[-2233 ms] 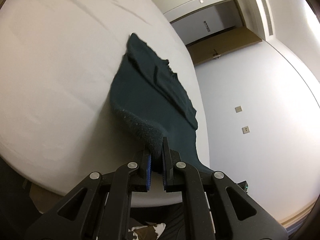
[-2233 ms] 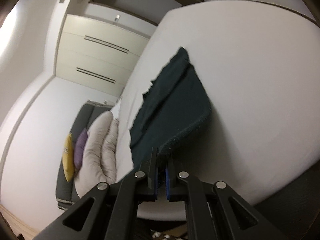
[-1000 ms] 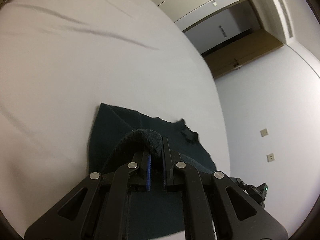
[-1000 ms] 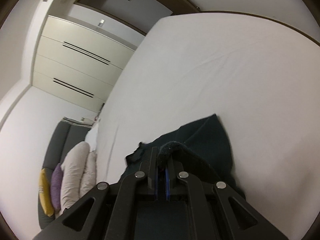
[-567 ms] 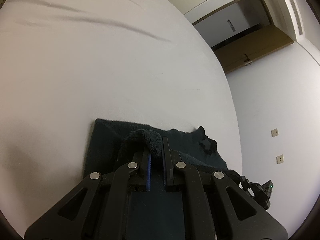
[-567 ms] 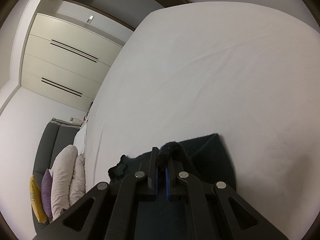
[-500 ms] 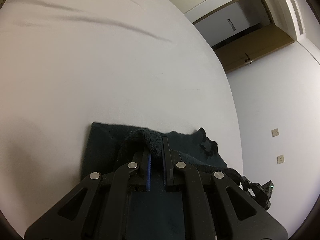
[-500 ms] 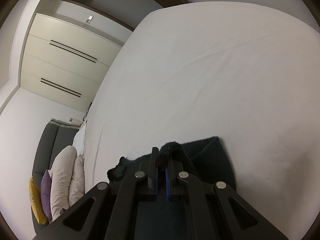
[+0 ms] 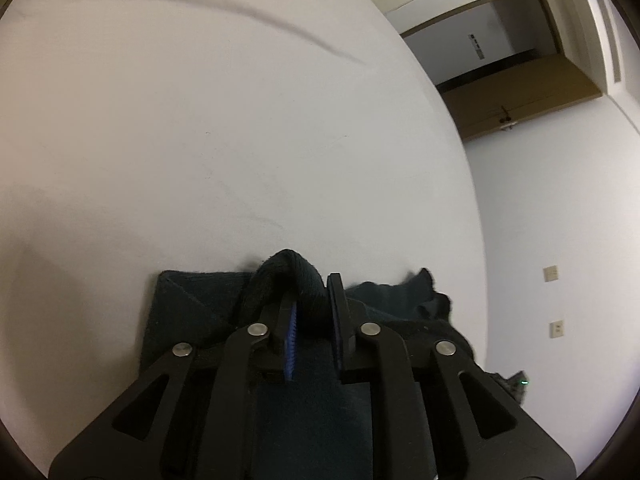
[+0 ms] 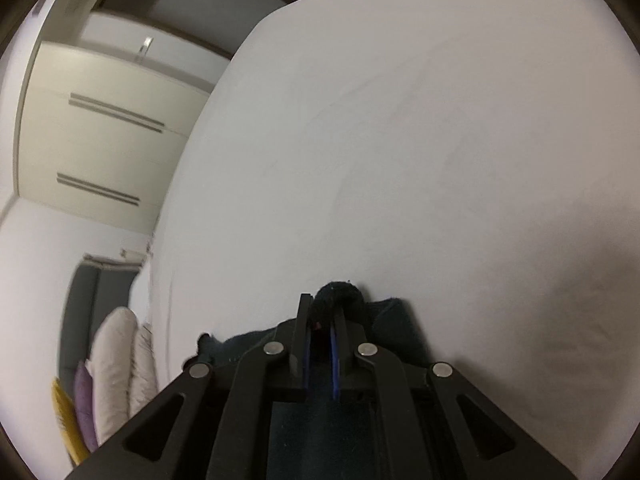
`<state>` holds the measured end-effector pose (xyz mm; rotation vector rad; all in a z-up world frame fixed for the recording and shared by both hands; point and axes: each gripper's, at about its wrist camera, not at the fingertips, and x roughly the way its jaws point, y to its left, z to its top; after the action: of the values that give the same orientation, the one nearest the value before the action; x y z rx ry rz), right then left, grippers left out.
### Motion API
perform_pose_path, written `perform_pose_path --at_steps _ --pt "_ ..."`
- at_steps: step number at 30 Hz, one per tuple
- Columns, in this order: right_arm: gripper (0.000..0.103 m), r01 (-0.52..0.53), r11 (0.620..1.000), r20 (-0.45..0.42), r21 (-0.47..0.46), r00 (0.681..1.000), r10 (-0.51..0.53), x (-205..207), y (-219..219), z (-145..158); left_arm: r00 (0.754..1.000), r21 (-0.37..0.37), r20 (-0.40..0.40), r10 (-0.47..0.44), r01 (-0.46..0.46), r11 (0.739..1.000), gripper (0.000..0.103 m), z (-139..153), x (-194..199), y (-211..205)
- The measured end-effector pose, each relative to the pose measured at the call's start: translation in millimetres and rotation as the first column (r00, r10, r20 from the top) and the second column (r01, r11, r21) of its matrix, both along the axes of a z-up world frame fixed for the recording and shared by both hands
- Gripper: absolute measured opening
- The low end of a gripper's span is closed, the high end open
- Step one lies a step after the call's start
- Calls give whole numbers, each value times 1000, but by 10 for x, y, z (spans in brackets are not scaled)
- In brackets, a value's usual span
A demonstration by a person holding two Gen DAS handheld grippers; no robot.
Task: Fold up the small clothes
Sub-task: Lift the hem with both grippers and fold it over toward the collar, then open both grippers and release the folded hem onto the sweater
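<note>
Left wrist view: the dark green garment [image 9: 188,312] lies on the white bed [image 9: 240,140], doubled over on itself near the bed's edge. It looks like a soft, thick, fuzzy knit, light and limp, so it should drape and sag wherever it is not supported and is best held by a hem or corner fold. The left gripper [image 9: 312,300] slants down toward the bed with a rolled hem of the garment between its jaws; the jaws have just been opening, and a gap shows between the cloth and the right pad, so the pinch looks released.

Right wrist view: the right gripper [image 10: 322,322] also slants down at the bed, its jaws drawn together and clamped on another bunched edge of the same garment [image 10: 394,320], which bulges above the fingertips. The rest of the cloth lies flat under the gripper. Pillows [image 10: 120,368] are stacked far off to the left.
</note>
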<state>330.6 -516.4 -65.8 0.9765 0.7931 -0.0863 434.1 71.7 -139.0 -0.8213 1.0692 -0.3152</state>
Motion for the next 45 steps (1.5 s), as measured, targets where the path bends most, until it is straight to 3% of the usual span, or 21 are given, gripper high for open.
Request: perform_pose_path --at_steps 2,4,5,7,8,11,13,17,21,22,25,27,28,32,34,36,38,39,40,42,45 --pt "12 6 1000 17 9 1000 -6 -18 -7 13 1000 -23 7 0 0 1000 24 40 15 40" --pt "37 25 999 39 45 999 -27 -56 -46 29 999 -31 30 30 -29 999 51 122 -6 112" --pt "45 36 997 60 73 997 -41 -66 -75 46 997 -25 52 59 -58 998 78 195 -28 170" --pt "74 67 994 97 91 992 -76 -123 -101 118 989 -2 106 102 -102 995 84 350 -80 269" --pt "74 94 994 100 62 990 -100 -169 -108 180 988 0 116 101 -102 995 84 399 -88 297" --pt "74 107 994 118 20 987 -109 -263 -77 319 978 8 167 125 -128 992 84 593 -201 380" --pt "70 104 994 140 -29 985 -99 -353 8 465 967 56 228 109 -125 991 84 740 -349 363" --pt "68 -72 992 185 -101 979 90 -378 456 667 952 103 297 80 -115 988 84 850 -663 196" --pt "67 -256 955 151 -152 949 278 -346 1068 533 961 282 271 -61 -19 959 82 720 -778 -342" --pt "67 -280 948 139 -151 944 301 -337 1159 468 961 330 261 -87 -4 944 82 680 -787 -445" --pt "67 -306 937 79 -171 943 322 -324 1294 256 974 515 187 -128 14 857 72 414 -732 -687" --pt "59 -302 935 59 -189 946 318 -346 1255 157 986 525 114 -119 42 850 55 154 -711 -611" --pt "57 -301 933 61 -195 946 318 -365 1206 114 983 532 133 -129 39 846 55 92 -780 -514" --pt "57 -300 939 94 -166 943 318 -402 1110 105 963 660 169 -209 47 750 56 15 -1093 -617" --pt "59 -296 942 133 -161 939 318 -534 1119 194 960 669 182 -213 39 743 56 -5 -1198 -600" --pt "59 -336 931 190 -145 914 359 -631 1188 236 963 666 179 -201 32 746 57 -4 -1254 -565" --pt "62 -372 915 161 -155 904 395 -676 1237 159 967 671 170 -189 27 741 57 5 -1287 -541" --pt "56 -372 912 126 -171 910 395 -665 1227 95 967 676 167 -190 28 736 58 -7 -1296 -551" --pt "39 -367 913 125 -179 912 391 -672 1166 35 967 678 166 -191 29 735 58 36 -1335 -490" --pt "24 -320 938 139 -132 931 337 -718 944 -33 969 668 162 -186 31 743 58 -16 -1379 -488" --pt "25 -133 991 187 -33 973 137 -927 543 -27 970 670 162 -184 29 742 58 -15 -1395 -488"
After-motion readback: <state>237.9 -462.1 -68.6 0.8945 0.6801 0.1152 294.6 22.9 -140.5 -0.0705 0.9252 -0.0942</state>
